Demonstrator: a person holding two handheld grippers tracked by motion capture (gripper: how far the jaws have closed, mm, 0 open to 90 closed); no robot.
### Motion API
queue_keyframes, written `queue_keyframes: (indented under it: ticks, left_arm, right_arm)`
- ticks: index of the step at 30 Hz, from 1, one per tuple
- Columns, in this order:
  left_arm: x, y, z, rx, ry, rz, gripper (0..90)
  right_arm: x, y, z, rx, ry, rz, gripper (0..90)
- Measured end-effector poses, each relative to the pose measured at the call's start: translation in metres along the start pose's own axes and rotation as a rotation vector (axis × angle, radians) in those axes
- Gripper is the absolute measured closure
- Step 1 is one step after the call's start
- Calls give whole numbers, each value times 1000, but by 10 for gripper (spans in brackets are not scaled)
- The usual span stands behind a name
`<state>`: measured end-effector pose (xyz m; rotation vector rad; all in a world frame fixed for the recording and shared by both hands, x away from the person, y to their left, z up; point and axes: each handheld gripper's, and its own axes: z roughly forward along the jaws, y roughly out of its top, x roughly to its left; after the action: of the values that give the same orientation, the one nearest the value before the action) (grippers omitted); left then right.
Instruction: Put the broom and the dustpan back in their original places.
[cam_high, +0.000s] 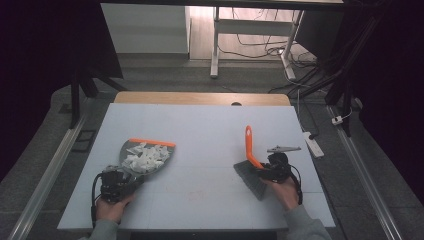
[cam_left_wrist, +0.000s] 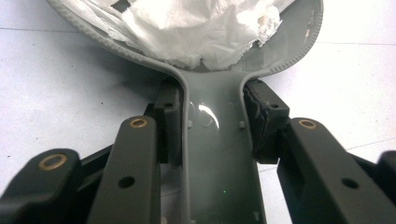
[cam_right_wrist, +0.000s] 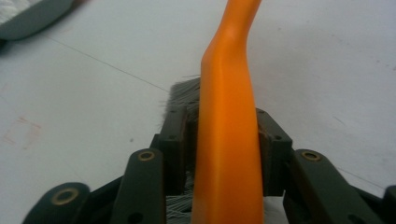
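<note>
The grey dustpan (cam_high: 145, 159), heaped with white paper scraps (cam_high: 144, 157), is gripped by its handle in the left gripper (cam_high: 120, 184) on the tabletop (cam_high: 200, 130). The orange-handled brush (cam_high: 251, 159) is clamped in the right gripper (cam_high: 272, 169), its bristles partly hidden behind the fingers (cam_right_wrist: 173, 140).

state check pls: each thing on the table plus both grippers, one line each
dustpan: on the table, loaded, handle clamped
paper scraps: white, heaped inside the dustpan
brush: orange handle clamped, grey bristles low by the table
left gripper: shut on the dustpan handle
right gripper: shut on the brush handle
table: faint reddish smudges near the front middle
</note>
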<state>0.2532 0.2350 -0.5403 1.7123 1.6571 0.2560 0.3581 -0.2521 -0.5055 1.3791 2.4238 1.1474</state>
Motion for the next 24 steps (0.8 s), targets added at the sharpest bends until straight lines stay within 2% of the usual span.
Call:
queue_keyframes:
  ticks: [4, 7, 11, 14, 19, 22, 24]
  left_arm:
    - [-1, 0, 1, 2, 1, 7, 605]
    - [0, 0, 0, -2, -4, 7, 600]
    - [-1, 0, 0, -4, -12, 9, 571]
    - [-1, 0, 0, -6, -8, 9, 524]
    - [-2, -1, -8, -25, 10, 28, 392]
    - [-4, -2, -18, -48, 1, 54, 361]
    - [-7, -2, -24, -69, 11, 86, 355]
  right_arm:
    - [-4, -1, 3, 23, -15, 1, 525]
    - [-5, -1, 6, 31, -74, -6, 466]
    - [-7, -3, 7, 31, -77, 6, 443]
    - [-4, -3, 6, 19, -135, -23, 422]
    - [-3, -3, -1, -7, -135, -34, 419]
    - [2, -3, -8, -35, -128, -78, 424]
    - [5, -3, -12, -43, -113, -113, 432]
